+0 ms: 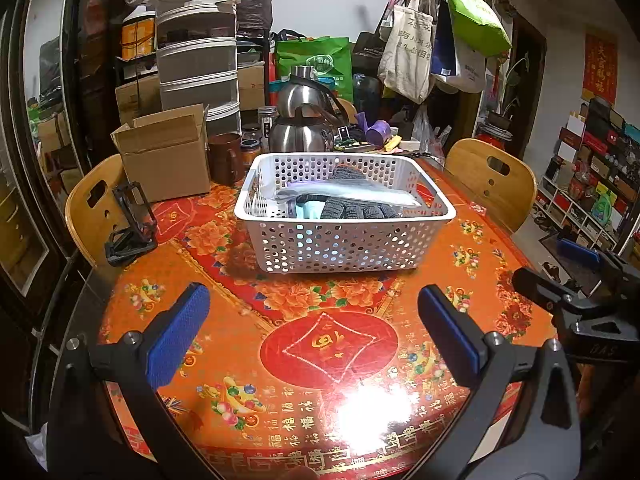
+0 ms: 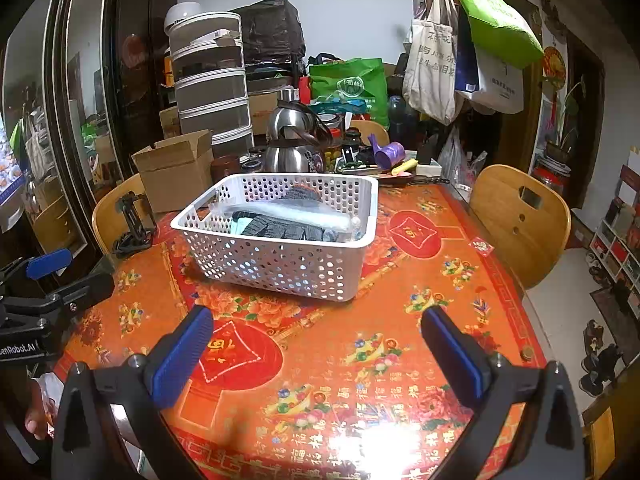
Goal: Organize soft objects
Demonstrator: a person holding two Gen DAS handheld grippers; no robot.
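A white perforated basket [image 1: 340, 246] [image 2: 280, 264] stands on the red and orange tablecloth. Inside it lie grey knitted gloves [image 1: 354, 211] [image 2: 280, 229], a pale blue cloth [image 1: 310, 212] and a flat clear-wrapped pack [image 1: 352, 192] [image 2: 296, 212]. My left gripper [image 1: 314, 306] is open over the bare cloth, well short of the basket's front wall, nothing between its blue pads. My right gripper [image 2: 318, 324] is also open and empty, near the basket's front right corner. Each gripper shows at the other view's edge: the right [image 1: 576, 280], the left [image 2: 60, 276].
An open cardboard box [image 1: 168, 156] [image 2: 176, 168], steel kettles [image 1: 304, 120] [image 2: 294, 140], jars and a purple scoop [image 2: 390, 154] crowd the table's far side. A black folding stand [image 1: 132, 224] [image 2: 134, 226] sits left of the basket. Wooden chairs [image 1: 492, 180] [image 2: 520, 220] flank the table.
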